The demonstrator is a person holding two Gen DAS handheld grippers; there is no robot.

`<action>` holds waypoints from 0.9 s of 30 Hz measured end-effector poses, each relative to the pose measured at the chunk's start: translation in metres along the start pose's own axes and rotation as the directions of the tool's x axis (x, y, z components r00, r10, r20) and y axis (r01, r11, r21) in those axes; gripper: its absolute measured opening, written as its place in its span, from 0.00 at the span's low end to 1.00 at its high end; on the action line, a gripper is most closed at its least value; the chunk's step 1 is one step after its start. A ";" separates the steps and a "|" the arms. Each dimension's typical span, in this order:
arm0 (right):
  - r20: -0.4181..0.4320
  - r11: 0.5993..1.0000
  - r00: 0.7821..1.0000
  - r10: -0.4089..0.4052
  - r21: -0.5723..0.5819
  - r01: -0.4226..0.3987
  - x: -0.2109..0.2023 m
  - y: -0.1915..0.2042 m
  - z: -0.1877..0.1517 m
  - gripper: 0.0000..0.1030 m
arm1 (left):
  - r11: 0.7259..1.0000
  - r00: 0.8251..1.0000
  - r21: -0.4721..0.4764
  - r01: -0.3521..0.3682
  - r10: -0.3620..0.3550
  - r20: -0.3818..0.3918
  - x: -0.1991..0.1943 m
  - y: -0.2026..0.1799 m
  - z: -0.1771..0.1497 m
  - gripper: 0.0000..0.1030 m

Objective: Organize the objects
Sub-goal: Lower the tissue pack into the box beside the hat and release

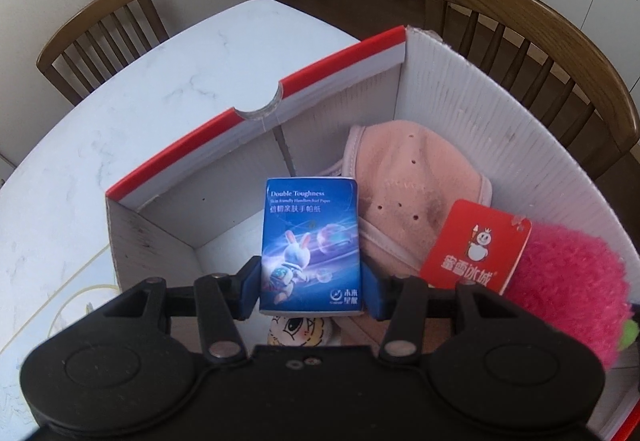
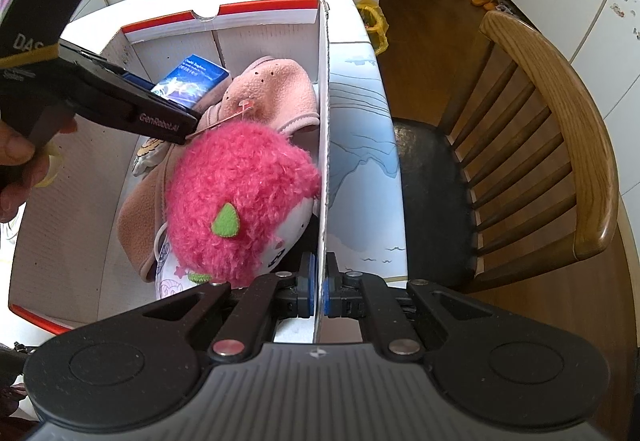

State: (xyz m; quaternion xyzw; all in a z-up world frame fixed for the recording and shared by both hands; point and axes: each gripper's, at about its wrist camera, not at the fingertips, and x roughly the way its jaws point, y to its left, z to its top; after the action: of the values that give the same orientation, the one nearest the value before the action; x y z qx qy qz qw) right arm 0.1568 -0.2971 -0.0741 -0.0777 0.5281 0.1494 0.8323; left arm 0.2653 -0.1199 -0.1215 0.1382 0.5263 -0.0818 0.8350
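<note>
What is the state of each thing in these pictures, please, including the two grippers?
Left gripper: jaws shut on the tissue pack.
Tissue pack: held upright above the inside of the box.
Right gripper: jaws shut on the box's side wall.
Box: open on top, standing on the table.
Pink plush toy: lying in the box.
Red tag: by the toy; its attachment is not visible.
Pink cap: lying in the box.
</note>
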 end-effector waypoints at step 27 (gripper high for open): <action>-0.008 1.000 1.000 -0.018 -0.007 0.018 0.002 0.003 0.003 0.04 | 0.991 0.989 -0.063 0.115 -0.109 0.098 -0.051 0.009 -0.018 0.61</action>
State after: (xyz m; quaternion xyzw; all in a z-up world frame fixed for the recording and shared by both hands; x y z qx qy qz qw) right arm 0.1587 -0.2932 -0.0743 -0.0860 0.5302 0.1435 0.8312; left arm 0.2307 -0.1061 -0.0814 0.0755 0.4957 -0.1169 0.8573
